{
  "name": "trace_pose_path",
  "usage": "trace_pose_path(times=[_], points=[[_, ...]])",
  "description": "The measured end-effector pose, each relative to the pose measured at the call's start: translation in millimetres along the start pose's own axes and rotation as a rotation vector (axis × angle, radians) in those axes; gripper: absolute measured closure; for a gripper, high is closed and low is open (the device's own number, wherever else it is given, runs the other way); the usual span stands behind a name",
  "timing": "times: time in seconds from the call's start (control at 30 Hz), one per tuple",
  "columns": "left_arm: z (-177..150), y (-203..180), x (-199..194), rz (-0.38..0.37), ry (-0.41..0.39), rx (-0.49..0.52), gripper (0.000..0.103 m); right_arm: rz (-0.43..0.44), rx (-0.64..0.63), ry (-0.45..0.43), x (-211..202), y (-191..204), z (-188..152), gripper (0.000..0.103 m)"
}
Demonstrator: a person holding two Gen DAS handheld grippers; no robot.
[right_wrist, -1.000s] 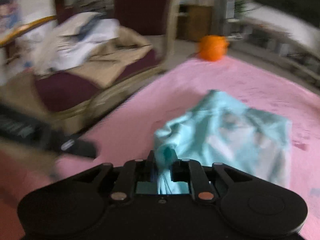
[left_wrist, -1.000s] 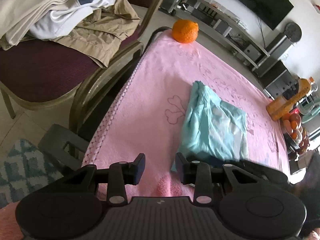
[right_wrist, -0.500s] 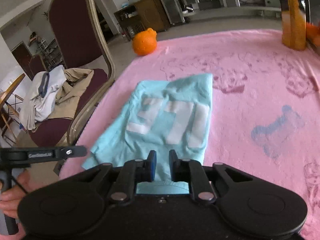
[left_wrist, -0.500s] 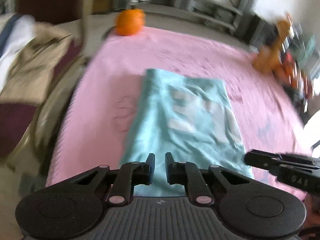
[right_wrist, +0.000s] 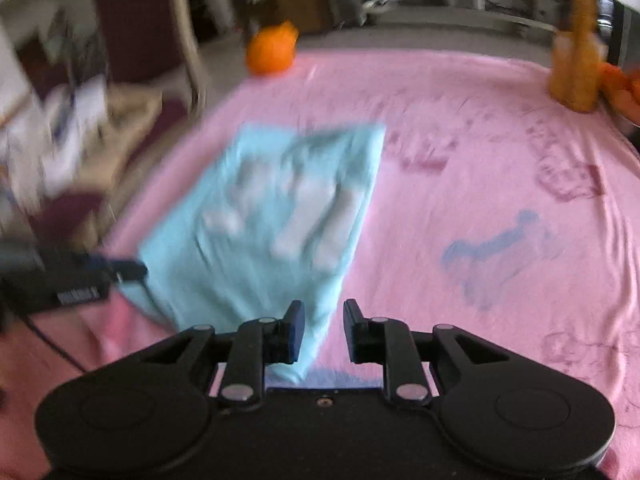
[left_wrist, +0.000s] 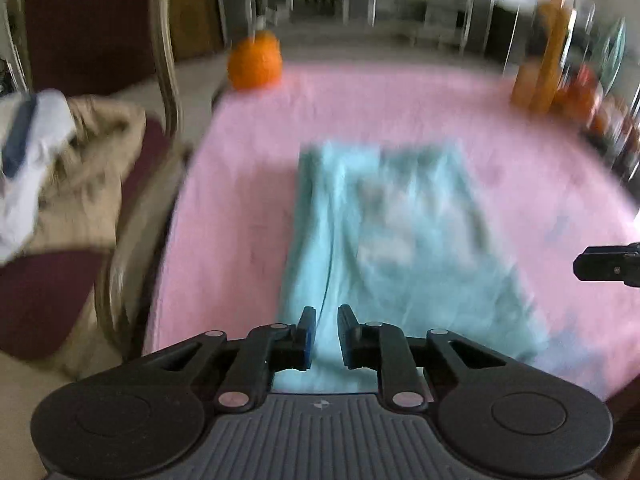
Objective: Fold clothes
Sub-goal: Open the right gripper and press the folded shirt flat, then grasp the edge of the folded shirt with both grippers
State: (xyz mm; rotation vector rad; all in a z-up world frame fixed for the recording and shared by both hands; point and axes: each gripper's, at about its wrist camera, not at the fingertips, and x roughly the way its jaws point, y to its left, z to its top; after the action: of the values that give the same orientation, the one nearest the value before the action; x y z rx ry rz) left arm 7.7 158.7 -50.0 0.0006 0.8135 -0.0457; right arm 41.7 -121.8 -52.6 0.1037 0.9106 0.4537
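Note:
A light blue t-shirt with a pale print lies flat, folded into a long rectangle, on the pink blanket. My left gripper hovers over the shirt's near left edge. Its jaws are opening, a narrow gap shows, and the cloth lies under them, not pinched. My right gripper is over the shirt's near right corner. Its jaws are opening too, and its pads stand apart from the cloth. Each gripper shows at the edge of the other's view: the right gripper, the left gripper. Both views are blurred.
An orange sits at the blanket's far left corner. A chair to the left holds a pile of clothes. An orange bottle and fruit stand at the far right.
The shirt, bunched and pinched in the right gripper a second ago, now lies spread flat. Both grippers swung to its near edge, and their jaws have widened slightly since half a second ago.

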Motion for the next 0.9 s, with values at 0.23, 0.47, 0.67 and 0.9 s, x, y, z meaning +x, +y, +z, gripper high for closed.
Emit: trace_pose_path(times=[0.23,0.47,0.67,0.9], points=[[50,-10,12,-0.058,-0.079,0.031,0.078,0.057,-0.063,-0.155,-44,0,63,0.065],[80,9,94,-0.008,0.033,-0.088,0.073,0.101,0.128,-0.084,47,-51,86,0.065],[110,47,146,-0.036,0.07,-0.254,0.068,0.213,0.376,-0.055,110,-107,87,0.065],[112,37,184,-0.013,0.104,-0.175,0.065,0.253,0.474,-0.019,157,-127,95,0.065]])
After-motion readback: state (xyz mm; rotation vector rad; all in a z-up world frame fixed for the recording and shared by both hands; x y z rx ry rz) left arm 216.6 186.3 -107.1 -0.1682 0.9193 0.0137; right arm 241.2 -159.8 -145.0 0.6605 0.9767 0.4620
